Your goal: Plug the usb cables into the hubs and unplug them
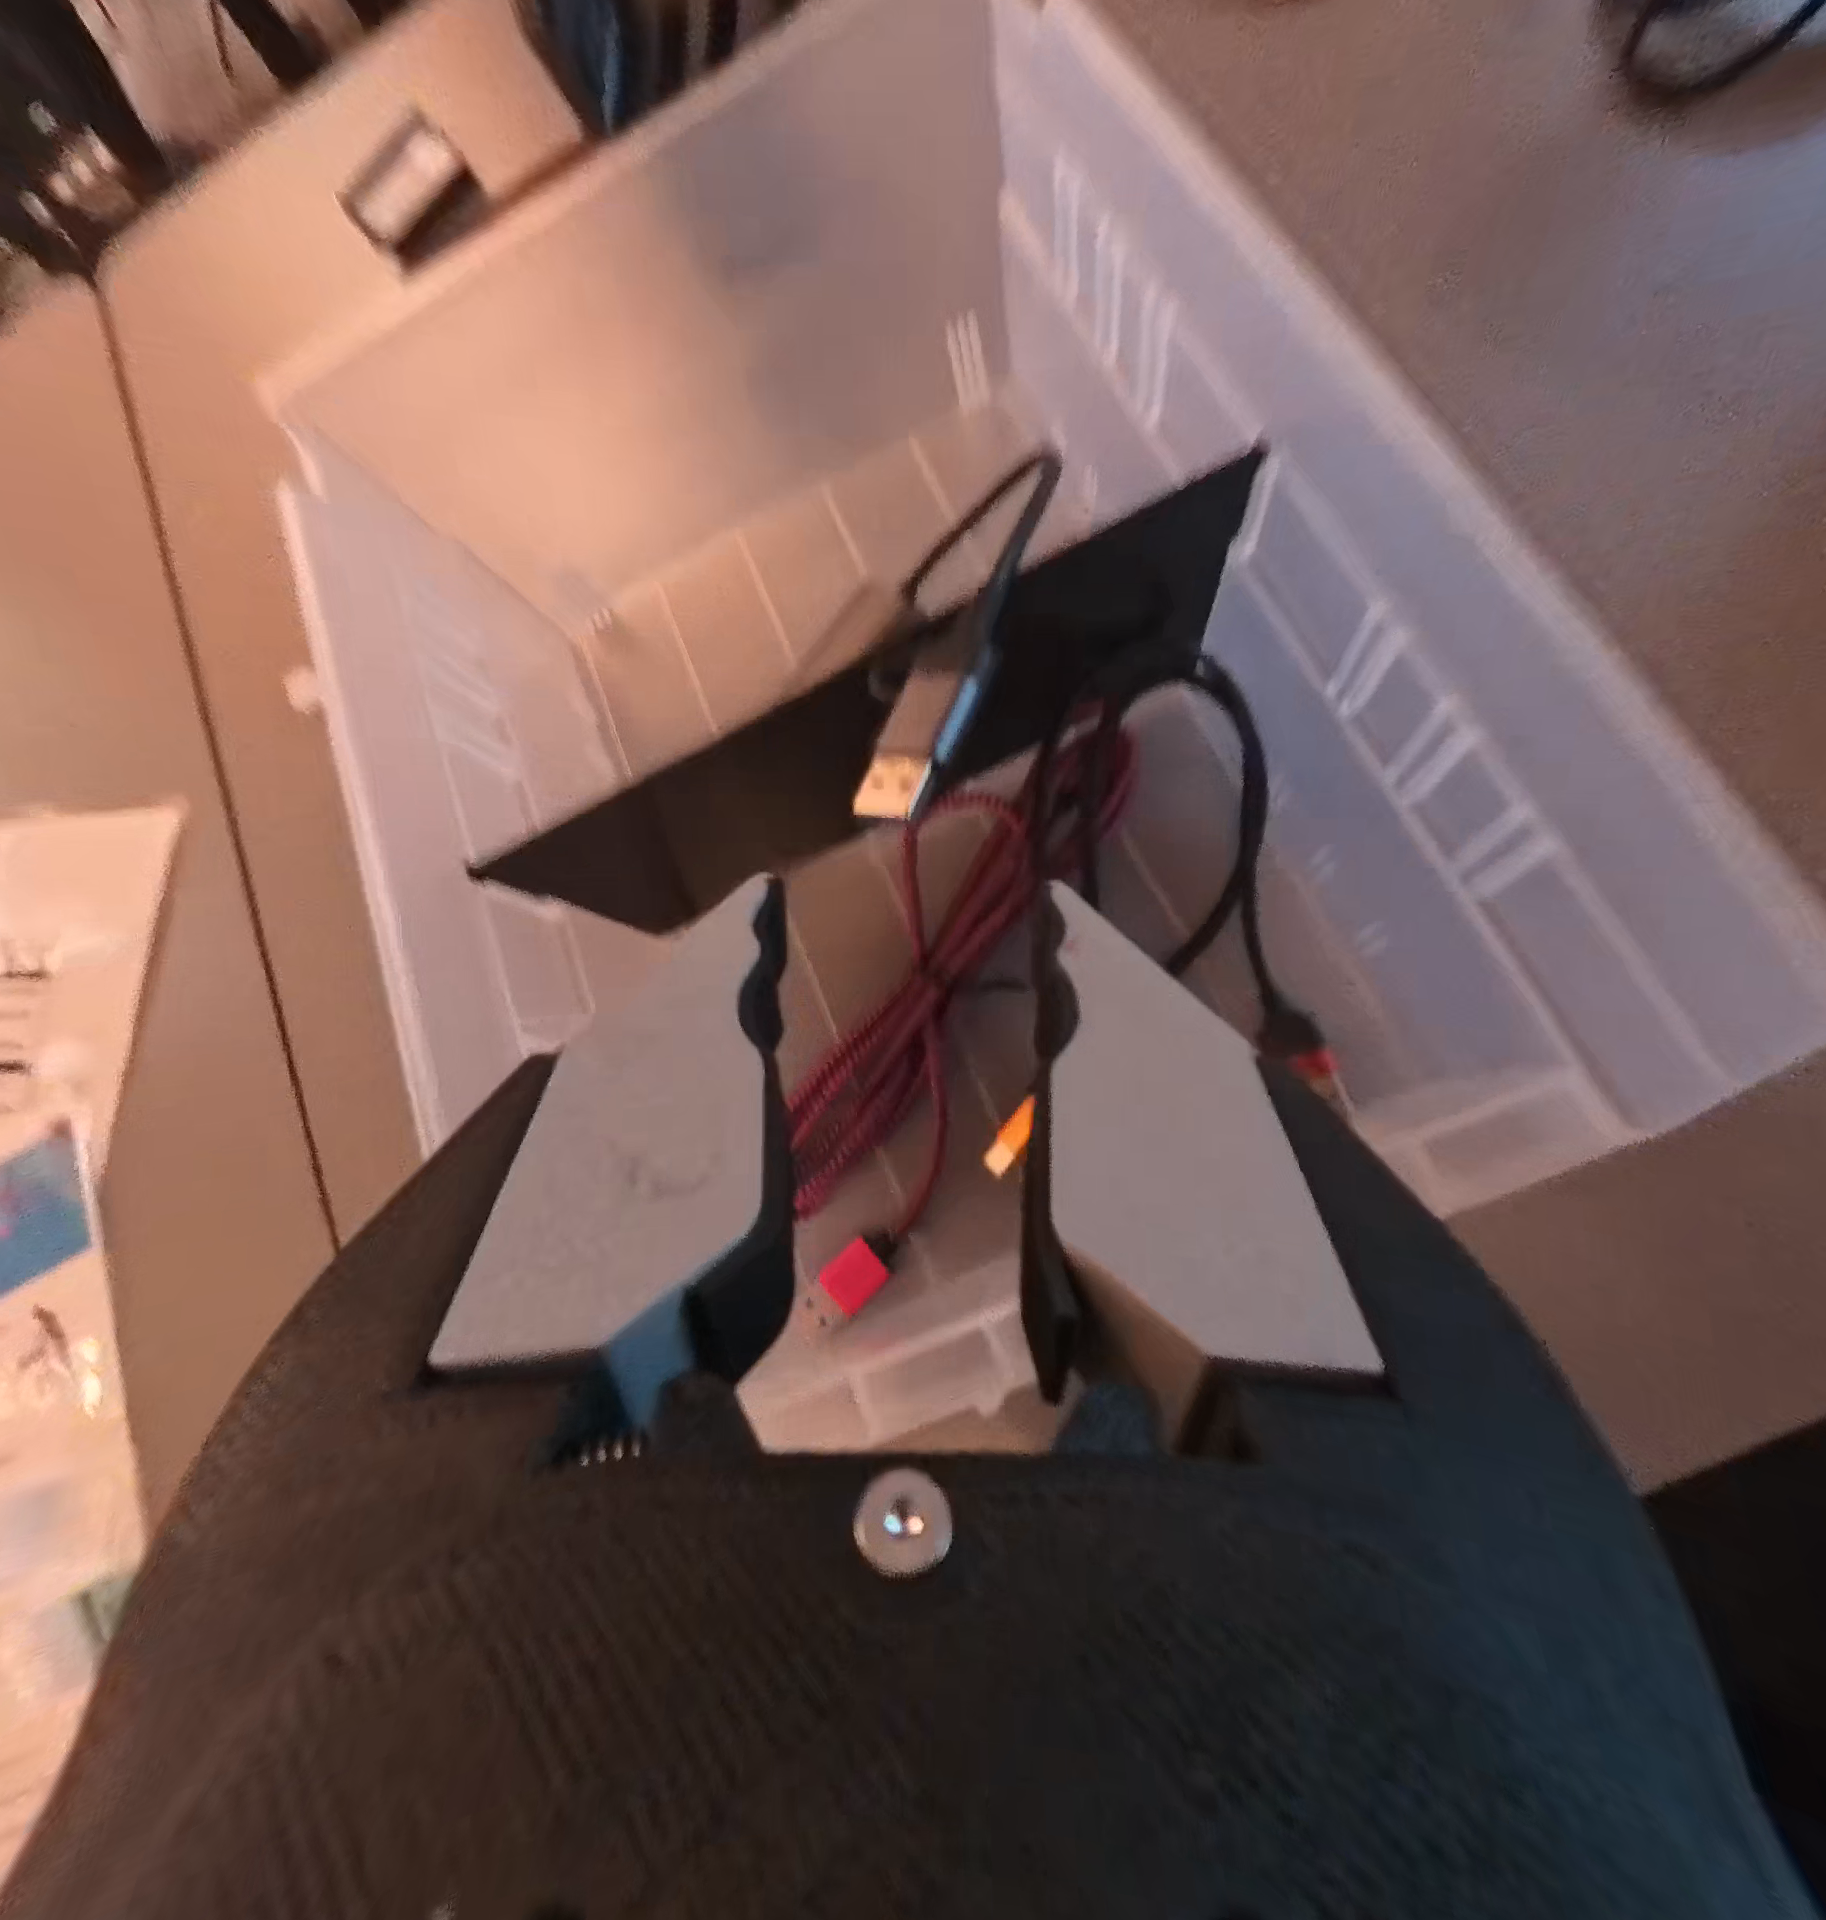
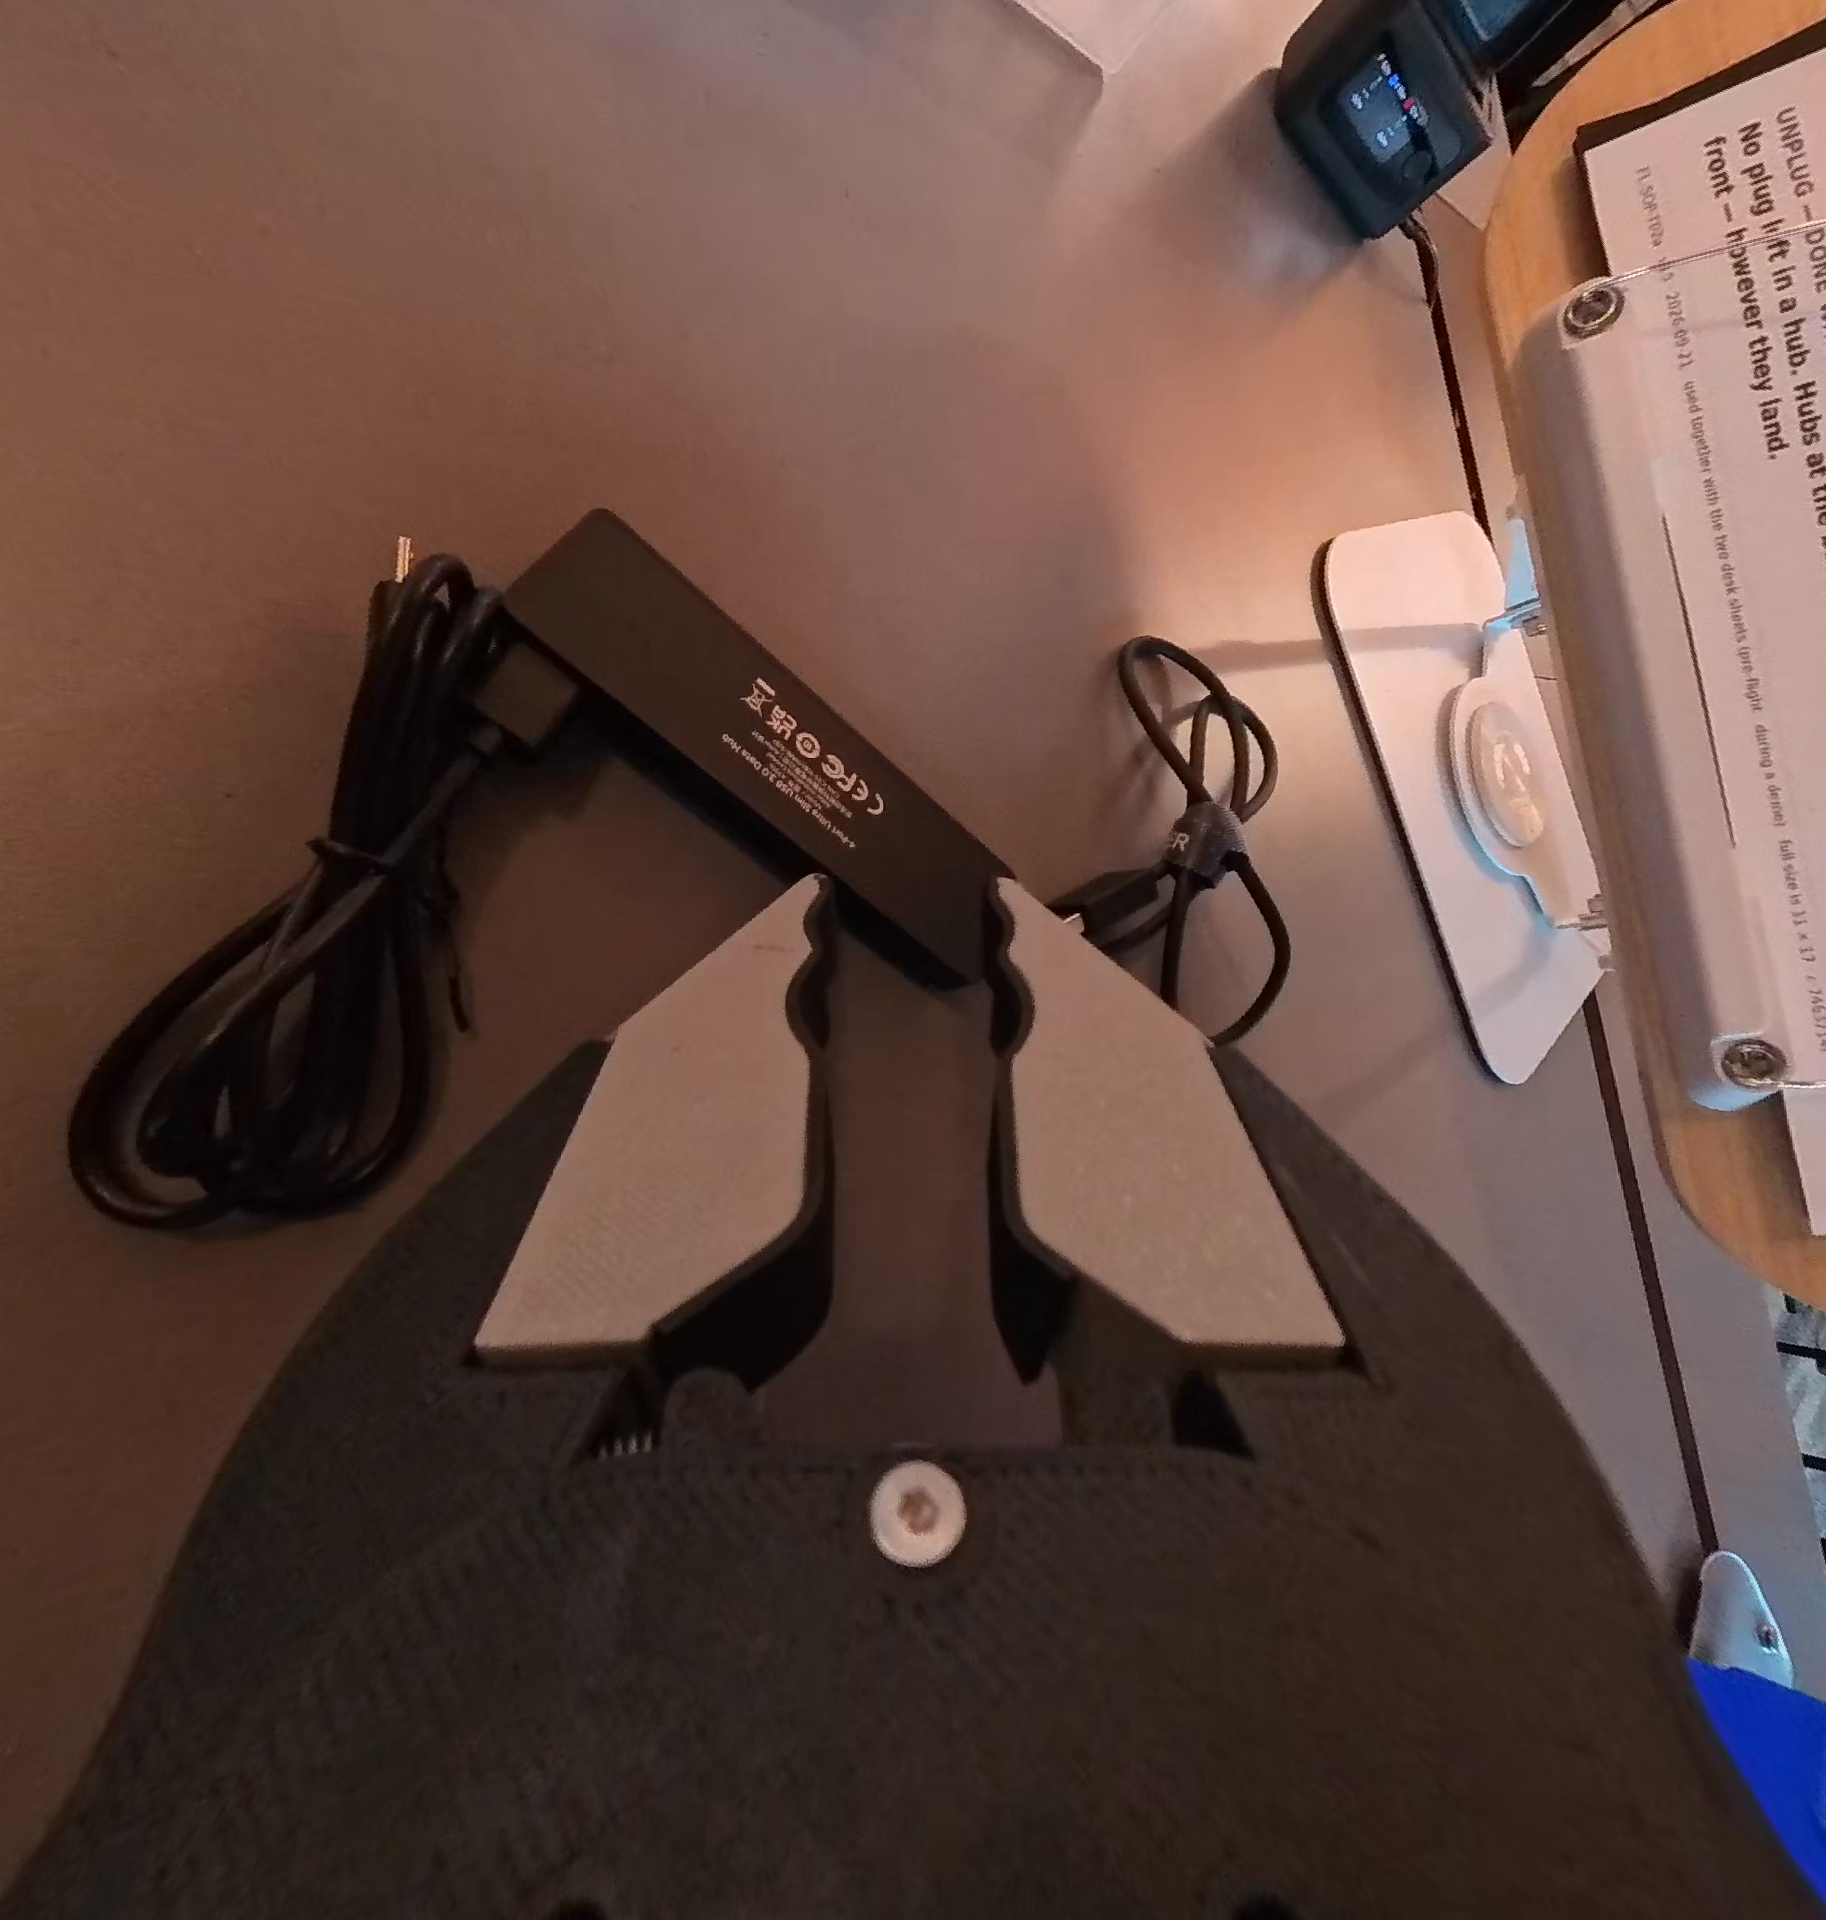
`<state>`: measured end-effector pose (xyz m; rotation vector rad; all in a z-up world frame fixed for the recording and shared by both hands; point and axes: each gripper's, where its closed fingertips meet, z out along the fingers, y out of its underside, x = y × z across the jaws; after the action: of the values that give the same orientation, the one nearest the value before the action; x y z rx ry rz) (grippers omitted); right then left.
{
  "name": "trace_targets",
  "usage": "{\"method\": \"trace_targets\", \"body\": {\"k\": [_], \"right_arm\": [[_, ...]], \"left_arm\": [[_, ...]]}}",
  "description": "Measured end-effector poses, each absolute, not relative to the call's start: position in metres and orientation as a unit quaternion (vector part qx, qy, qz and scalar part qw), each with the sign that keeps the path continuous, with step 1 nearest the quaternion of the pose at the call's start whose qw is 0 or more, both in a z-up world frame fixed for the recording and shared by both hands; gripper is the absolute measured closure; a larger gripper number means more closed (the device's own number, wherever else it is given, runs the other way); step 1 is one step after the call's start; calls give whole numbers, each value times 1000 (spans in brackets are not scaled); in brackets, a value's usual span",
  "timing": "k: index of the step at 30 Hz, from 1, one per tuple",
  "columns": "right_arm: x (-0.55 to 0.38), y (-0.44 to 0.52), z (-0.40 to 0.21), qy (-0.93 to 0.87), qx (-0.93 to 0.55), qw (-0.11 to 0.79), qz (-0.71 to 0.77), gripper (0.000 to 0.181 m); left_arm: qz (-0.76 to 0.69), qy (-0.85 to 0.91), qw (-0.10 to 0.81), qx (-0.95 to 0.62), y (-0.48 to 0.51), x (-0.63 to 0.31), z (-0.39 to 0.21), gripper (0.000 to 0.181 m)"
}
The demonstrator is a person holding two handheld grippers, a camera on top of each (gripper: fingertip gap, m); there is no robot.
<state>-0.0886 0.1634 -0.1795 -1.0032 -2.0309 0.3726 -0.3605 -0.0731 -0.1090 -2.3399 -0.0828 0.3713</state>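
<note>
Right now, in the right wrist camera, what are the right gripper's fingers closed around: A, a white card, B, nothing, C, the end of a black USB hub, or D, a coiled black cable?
C: the right gripper has its fingertips clamped on the near end of the black hub, while the coiled black cable lies apart on the table.

Left gripper [image 1: 904, 914] tilted downward, jaws parted, right gripper [image 2: 907, 914] jaws closed in a grip

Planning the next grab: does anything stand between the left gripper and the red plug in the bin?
Nothing visible: the red plug lies uncovered between the open left gripper's fingers. The black hub sits farther back.
</note>
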Motion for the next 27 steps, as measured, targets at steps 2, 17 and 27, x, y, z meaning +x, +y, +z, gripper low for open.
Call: {"method": "trace_targets", "body": {"k": [2, 17, 27], "right_arm": [[-89, 163, -180, -806, -399, 410, 149, 157], [-88, 172, -178, -797, -413, 417, 143, 158], [-89, 175, -132, -719, -462, 428, 295, 149]], "left_arm": [[160, -14, 381, -911, -61, -357, -99, 129], [404, -21, 545, -734, -68, -374, 91, 176], [238, 94, 637, -727, -27, -249, 101, 176]]}}
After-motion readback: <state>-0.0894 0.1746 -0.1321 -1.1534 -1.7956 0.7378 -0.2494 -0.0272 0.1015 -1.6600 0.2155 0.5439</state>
